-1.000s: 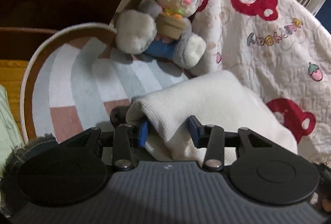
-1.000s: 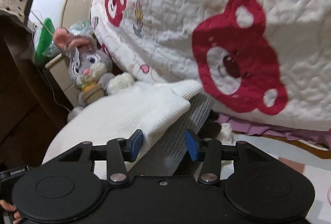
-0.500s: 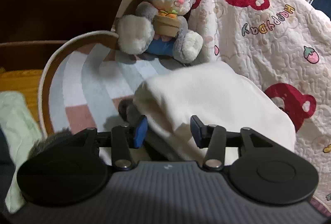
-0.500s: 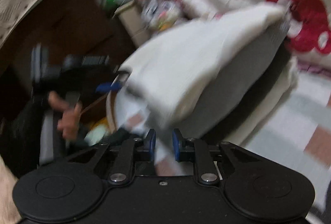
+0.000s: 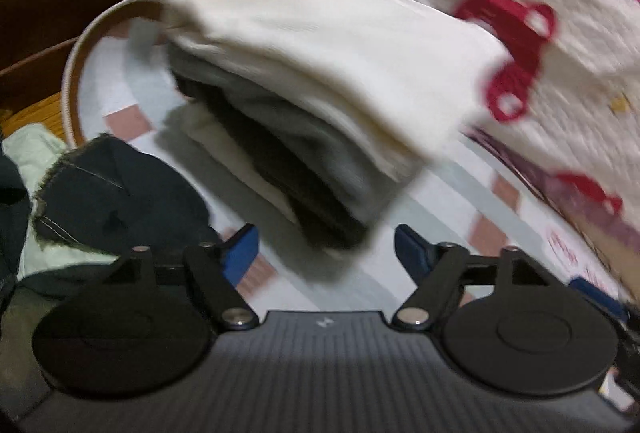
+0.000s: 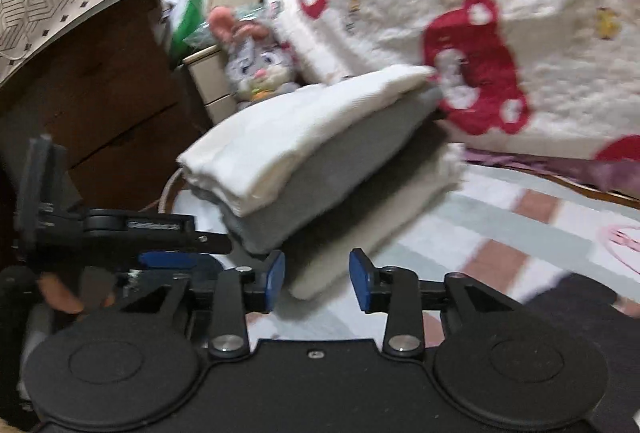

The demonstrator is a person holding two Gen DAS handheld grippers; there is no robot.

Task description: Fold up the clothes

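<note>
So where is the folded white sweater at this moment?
The folded white sweater lies on top of the clothes stack, directly over a grey garment, on the striped rug. In the right wrist view it sits centre, below the plush rabbit.

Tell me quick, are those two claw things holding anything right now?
Left gripper: jaws open, holding nothing.
Right gripper: jaws open, holding nothing.
</note>
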